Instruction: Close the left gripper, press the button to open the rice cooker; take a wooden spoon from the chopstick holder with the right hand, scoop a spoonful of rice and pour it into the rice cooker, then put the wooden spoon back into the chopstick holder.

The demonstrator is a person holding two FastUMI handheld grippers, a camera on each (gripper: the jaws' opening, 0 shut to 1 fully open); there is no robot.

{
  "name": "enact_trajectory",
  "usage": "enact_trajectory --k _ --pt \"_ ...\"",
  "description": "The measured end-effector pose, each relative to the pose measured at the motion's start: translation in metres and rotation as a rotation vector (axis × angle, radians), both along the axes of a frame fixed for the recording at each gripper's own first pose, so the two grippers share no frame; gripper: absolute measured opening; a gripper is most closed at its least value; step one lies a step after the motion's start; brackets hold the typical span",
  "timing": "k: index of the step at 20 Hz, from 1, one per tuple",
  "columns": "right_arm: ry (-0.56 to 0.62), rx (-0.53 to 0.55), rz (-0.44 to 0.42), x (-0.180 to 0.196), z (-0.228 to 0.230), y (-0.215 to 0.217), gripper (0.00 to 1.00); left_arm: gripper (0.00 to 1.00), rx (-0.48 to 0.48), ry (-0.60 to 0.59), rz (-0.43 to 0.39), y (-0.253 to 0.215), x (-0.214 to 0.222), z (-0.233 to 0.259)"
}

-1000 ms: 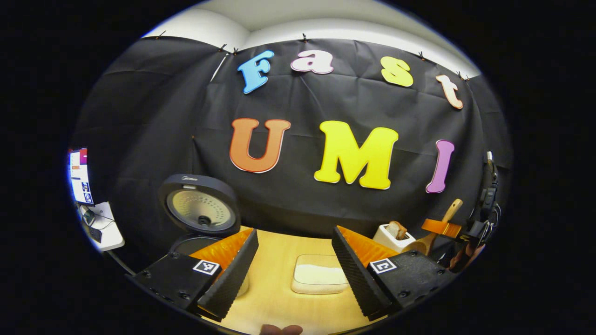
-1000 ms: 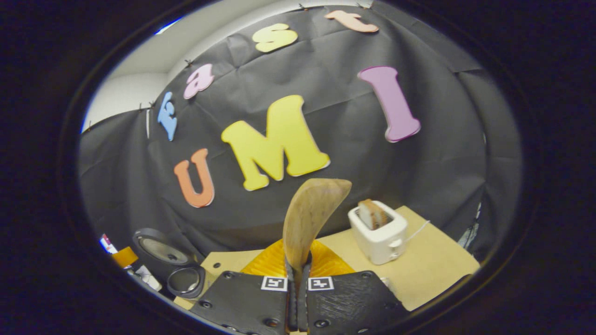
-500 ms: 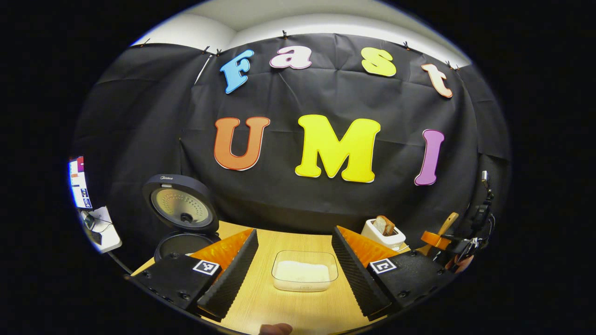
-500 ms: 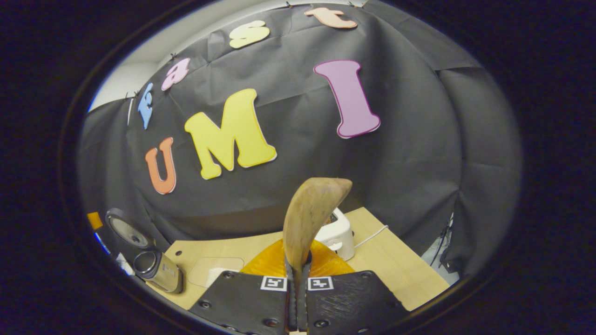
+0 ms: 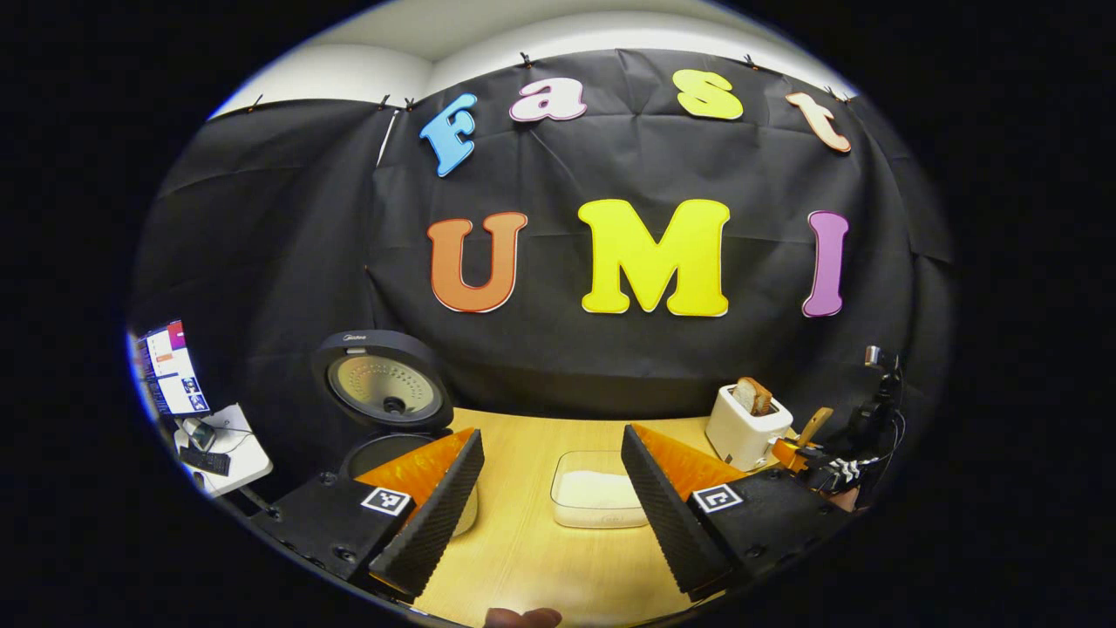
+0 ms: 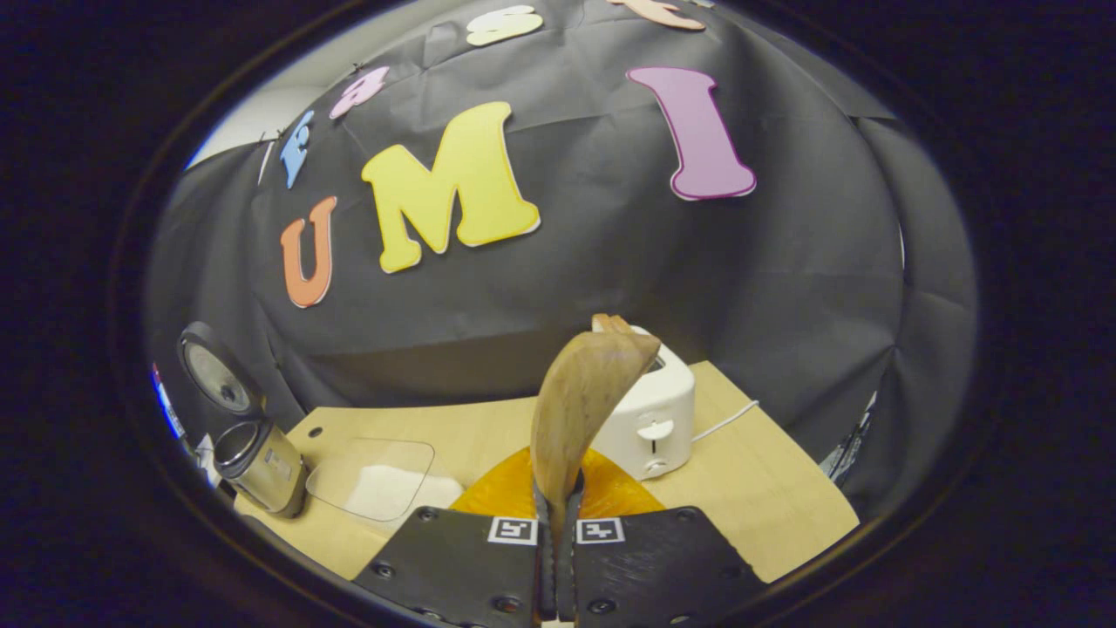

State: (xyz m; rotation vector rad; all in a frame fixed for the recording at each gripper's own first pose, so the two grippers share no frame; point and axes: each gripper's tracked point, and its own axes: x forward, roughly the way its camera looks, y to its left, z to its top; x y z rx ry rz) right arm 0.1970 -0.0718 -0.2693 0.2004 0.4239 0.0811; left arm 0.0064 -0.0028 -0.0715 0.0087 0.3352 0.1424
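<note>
The dark rice cooker (image 5: pixel 384 440) stands at the table's left with its lid (image 5: pixel 384 392) raised. A clear container of white rice (image 5: pixel 597 493) sits mid-table, straight ahead between the wide-apart fingers of my open left gripper (image 5: pixel 551 445), which holds nothing. My right gripper (image 6: pixel 558 510) is shut on the handle of the wooden spoon (image 6: pixel 584 401), whose bowl stands upright in front of the toaster. In the left gripper view the right gripper (image 5: pixel 798 455) and spoon (image 5: pixel 815 426) hover at the far right. In the right gripper view the cooker (image 6: pixel 261 471) and rice container (image 6: pixel 375 480) lie left.
A white toaster (image 5: pixel 748 423) with a slice of bread stands at the back right, its cord trailing over the table (image 6: pixel 767 515). A pale rounded thing (image 5: pixel 468 516) is half hidden behind my left finger. A monitor (image 5: pixel 174 371) and small desk stand off the table's left.
My right gripper has swung with the spoon, so the toaster now sits right behind the spoon's bowl and the rice container shows lower left. The left gripper has shifted slightly, staying open.
</note>
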Motion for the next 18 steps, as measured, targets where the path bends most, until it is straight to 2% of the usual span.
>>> enact_trajectory --k 6,14,15,17,18 --pt "0.046 -0.021 -0.015 0.011 -0.055 0.004 0.03 1.00 0.039 0.028 0.009 0.011 -0.008 -0.002" --pt "0.061 -0.010 -0.026 0.008 -0.063 0.006 0.08 1.00 0.024 0.025 -0.003 0.016 -0.004 -0.001" --pt "0.049 -0.020 -0.026 0.009 -0.058 0.005 0.14 1.00 0.021 0.021 -0.006 0.016 -0.002 0.000" --pt "0.041 -0.020 -0.014 0.007 -0.050 0.007 0.19 1.00 0.013 0.011 -0.012 0.016 0.001 0.002" --pt "0.038 -0.018 -0.016 0.005 -0.047 0.006 0.35 1.00 0.005 0.004 -0.014 0.016 0.003 0.003"
